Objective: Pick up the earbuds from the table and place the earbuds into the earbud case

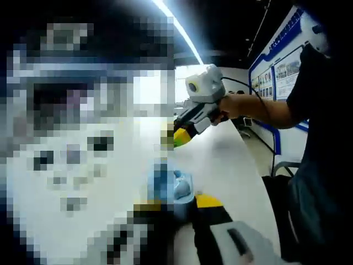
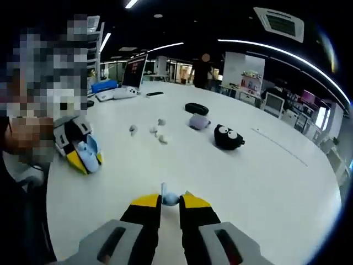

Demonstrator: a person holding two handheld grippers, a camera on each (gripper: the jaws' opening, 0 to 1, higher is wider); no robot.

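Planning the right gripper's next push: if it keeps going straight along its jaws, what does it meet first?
Holding a pale blue earbud, the right gripper points across bare white table. First in line look the loose earbuds, though depth is uncertain.

Your right gripper pinches a pale blue earbud between its yellow-tipped jaws, low over the white table. Beyond the earbud, several small loose earbuds lie scattered, with a lavender case, a black oval case and a black case with eyes near them. Left of the earbud, your left gripper holds a blue case.
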